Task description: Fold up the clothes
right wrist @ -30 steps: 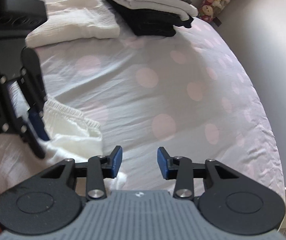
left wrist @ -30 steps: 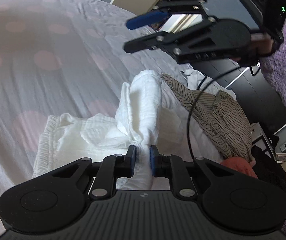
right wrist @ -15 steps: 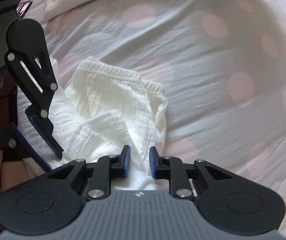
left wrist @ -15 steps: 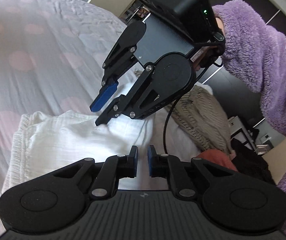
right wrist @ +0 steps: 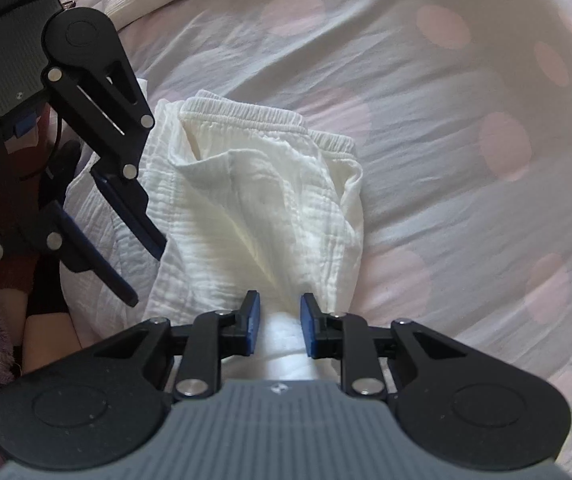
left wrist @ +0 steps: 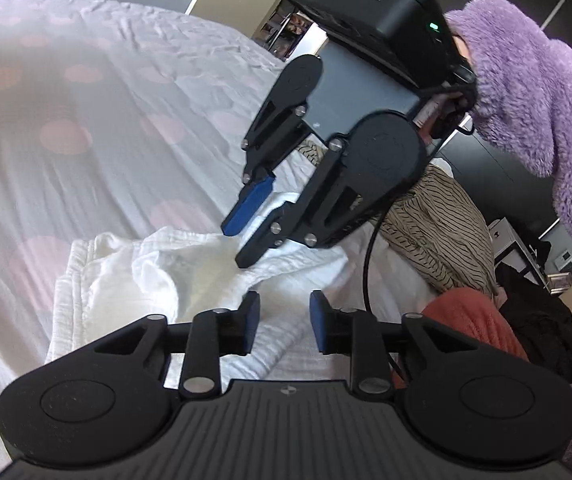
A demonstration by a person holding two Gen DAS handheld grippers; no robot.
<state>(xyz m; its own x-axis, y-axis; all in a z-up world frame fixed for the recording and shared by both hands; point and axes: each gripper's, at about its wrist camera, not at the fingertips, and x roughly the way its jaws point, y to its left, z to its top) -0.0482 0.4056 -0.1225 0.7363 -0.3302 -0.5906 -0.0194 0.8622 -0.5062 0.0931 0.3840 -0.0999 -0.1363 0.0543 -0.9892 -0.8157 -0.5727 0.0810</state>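
The near end of the white garment (right wrist: 258, 200) runs under the right gripper (right wrist: 280, 322) body and is hidden, so whether its blue pads press the bunched cloth between them cannot be told. The garment lies crumpled on the dotted bed sheet (right wrist: 446, 128), waistband away from the person. Since a second ago the left gripper (left wrist: 284, 320) has released its pinch, its jaws just opened and parted above the cloth, while the right has descended over the garment.

Soft dim daylight, fisheye-bent edges, slight blur
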